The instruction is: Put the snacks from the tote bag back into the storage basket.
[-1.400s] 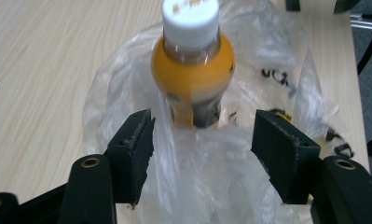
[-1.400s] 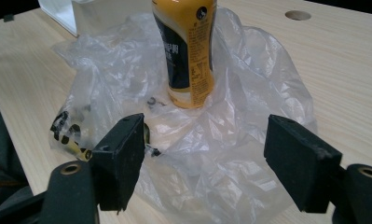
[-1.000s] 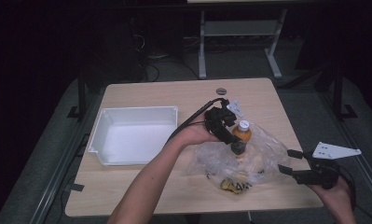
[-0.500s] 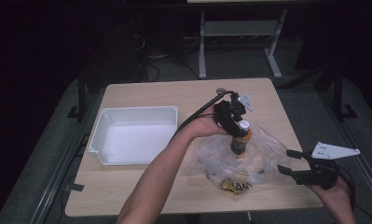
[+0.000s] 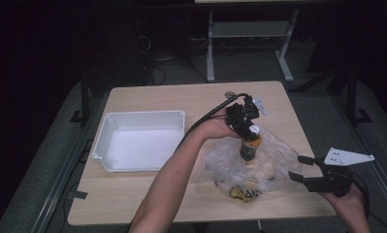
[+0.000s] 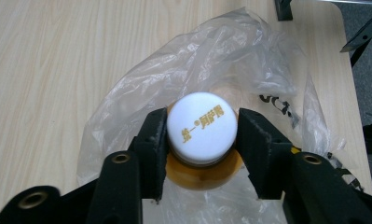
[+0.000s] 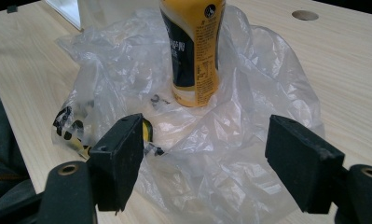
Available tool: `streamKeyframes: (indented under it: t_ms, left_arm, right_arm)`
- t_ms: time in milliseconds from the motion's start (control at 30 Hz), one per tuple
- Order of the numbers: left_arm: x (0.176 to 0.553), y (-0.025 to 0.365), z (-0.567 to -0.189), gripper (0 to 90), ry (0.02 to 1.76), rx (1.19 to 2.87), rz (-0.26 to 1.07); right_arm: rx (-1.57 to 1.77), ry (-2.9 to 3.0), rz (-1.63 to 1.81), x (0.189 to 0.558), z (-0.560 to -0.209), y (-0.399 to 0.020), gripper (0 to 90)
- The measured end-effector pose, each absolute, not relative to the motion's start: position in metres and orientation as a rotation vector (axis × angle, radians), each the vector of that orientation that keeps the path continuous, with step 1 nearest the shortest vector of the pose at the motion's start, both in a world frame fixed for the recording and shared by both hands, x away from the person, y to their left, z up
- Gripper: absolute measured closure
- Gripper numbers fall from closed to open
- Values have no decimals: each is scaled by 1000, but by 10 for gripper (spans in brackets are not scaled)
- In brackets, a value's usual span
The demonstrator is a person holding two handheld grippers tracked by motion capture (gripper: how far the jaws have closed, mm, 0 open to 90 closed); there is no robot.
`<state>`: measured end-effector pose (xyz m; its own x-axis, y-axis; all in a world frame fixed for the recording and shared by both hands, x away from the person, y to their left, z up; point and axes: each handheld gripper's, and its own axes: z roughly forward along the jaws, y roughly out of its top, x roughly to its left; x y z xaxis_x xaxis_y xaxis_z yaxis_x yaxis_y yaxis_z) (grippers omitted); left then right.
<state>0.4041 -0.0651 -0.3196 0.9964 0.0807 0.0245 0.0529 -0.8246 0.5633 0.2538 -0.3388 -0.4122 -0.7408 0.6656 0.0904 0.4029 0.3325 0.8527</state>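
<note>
While the right hand-held gripper (image 5: 298,169) waits with its jaws spread at the edge of the plastic bag (image 5: 264,162), the left hand-held gripper (image 6: 201,135) has just been closing, and its pads now clamp the white cap of the bottle (image 6: 201,128) (earlier it only hovered above). Standing upright on the bag on the tabletop (image 5: 147,199), the bottle looks ready to lift toward the white tray (image 5: 137,141).
</note>
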Motion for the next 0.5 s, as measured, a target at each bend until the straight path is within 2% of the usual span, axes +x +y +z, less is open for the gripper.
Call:
streamKeyframes:
  t_ms: [500]
  left_arm:
    - [405,-66,-316,589,91,2563,40]
  right_arm:
    - [956,2339,1349,255,-413,-336,272]
